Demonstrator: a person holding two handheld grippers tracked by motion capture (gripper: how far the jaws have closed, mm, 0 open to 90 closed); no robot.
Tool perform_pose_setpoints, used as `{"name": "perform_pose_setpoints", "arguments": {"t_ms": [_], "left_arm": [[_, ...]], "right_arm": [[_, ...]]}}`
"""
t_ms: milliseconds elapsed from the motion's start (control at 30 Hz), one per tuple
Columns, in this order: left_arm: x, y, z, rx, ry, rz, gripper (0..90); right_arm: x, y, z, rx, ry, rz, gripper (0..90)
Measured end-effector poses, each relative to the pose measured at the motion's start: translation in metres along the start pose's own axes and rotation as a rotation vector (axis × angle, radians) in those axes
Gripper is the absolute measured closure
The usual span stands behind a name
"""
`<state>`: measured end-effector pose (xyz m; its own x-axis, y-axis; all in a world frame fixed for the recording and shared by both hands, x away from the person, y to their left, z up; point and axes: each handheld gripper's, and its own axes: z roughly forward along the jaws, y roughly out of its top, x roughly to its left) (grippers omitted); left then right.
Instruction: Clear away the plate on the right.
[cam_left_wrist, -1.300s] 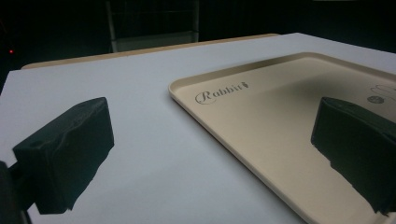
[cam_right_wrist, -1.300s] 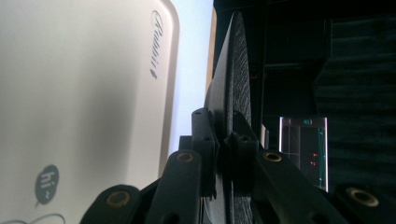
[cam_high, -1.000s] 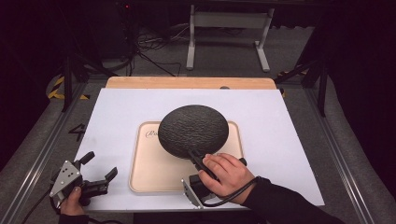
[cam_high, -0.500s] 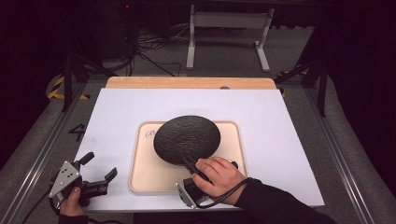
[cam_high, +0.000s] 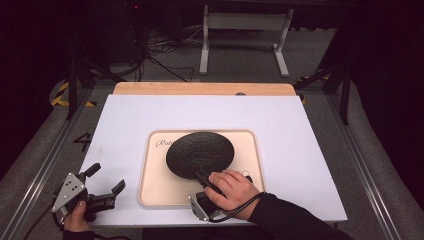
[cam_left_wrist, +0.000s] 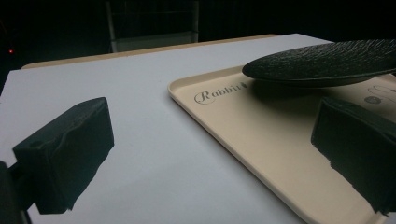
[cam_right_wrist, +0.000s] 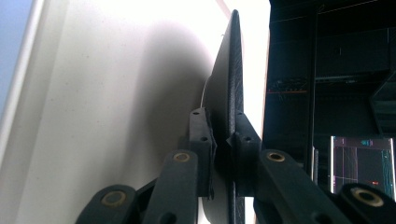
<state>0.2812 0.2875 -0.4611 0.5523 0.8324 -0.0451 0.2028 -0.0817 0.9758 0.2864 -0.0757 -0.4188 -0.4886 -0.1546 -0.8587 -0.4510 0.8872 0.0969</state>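
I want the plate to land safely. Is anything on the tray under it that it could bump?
Nothing visible. The right gripper holds the black plate by its rim just above the cream tray, whose surface looks bare.

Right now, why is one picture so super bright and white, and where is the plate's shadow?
In the right gripper view, the cream tray washes out to pure white glare toward the top, beside the black plate, whose shadow darkens the tray left of it. In the left gripper view, the plate's shadow lies under it on the tray and the near jaws look soft and blurry. The high view is evenly lit, with dark surroundings.
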Motion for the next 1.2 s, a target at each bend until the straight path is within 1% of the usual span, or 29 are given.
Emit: {"name": "perform_pose_setpoints", "arguments": {"t_ms": [133, 200, 300, 367, 433, 533, 633, 767, 933, 1000, 1200], "left_arm": [[0.000, 0.000, 0.000, 0.000, 0.000, 0.001, 0.0], [0.000, 0.000, 0.000, 0.000, 0.000, -0.001, 0.0], [0.000, 0.000, 0.000, 0.002, -0.004, -0.001, 0.1], [0.000, 0.000, 0.000, 0.003, -0.003, -0.001, 0.1], [0.000, 0.000, 0.000, 0.003, -0.003, -0.001, 0.1], [0.000, -0.001, 0.001, 0.000, -0.001, -0.008, 0.1], [0.000, -0.001, 0.001, 0.001, -0.002, -0.006, 0.1], [0.000, -0.001, 0.001, 0.006, -0.002, -0.004, 0.0], [0.000, -0.001, 0.002, 0.012, -0.007, 0.002, 0.1], [0.001, -0.001, 0.002, 0.010, -0.007, -0.001, 0.1], [0.001, -0.001, 0.001, 0.007, -0.006, -0.002, 0.0]], "right_arm": [[0.003, -0.001, 0.003, -0.005, 0.010, 0.007, 81.7], [0.005, -0.001, 0.005, -0.004, 0.022, 0.010, 81.4], [0.010, 0.000, 0.007, 0.003, 0.020, -0.009, 81.9], [0.011, -0.001, 0.008, 0.002, 0.017, -0.009, 82.1], [0.012, -0.001, 0.008, 0.001, 0.021, 0.008, 82.4], [0.012, 0.000, 0.009, 0.003, 0.026, 0.007, 83.0], [0.012, 0.002, 0.009, 0.004, 0.035, 0.012, 83.3], [0.017, 0.003, 0.011, 0.002, 0.043, 0.013, 84.6], [0.018, 0.003, 0.012, -0.003, 0.049, 0.019, 85.2], [0.018, 0.003, 0.012, -0.007, 0.055, 0.027, 85.1], [0.019, 0.004, 0.013, -0.005, 0.073, 0.027, 84.2]]}}
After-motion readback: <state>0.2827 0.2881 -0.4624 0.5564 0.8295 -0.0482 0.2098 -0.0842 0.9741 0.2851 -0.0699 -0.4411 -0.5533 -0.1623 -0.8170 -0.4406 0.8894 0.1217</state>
